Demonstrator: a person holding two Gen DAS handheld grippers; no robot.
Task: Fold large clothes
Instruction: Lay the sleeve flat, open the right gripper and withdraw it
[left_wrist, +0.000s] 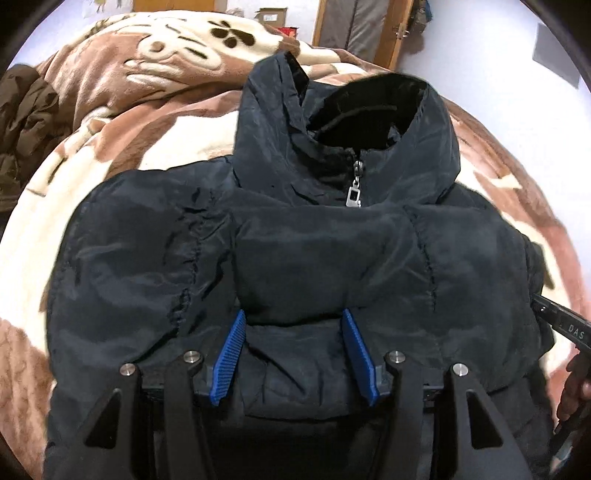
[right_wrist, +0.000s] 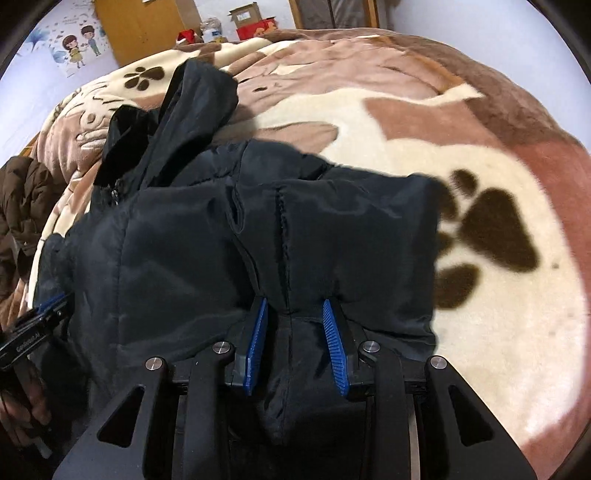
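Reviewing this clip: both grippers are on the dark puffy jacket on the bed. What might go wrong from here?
1. The right gripper pinches only a narrow ridge of the slick jacket; it may slip out.
2. The left gripper straddles a thick padded roll, so its hold looks loose.
3. The hood stands bunched on the blanket and may fold unevenly.

Even indoor light, slight blur, fisheye-curved edges

Slightly glossy nylon jacket (left_wrist: 295, 258) on a plush fleece blanket (left_wrist: 110, 110).
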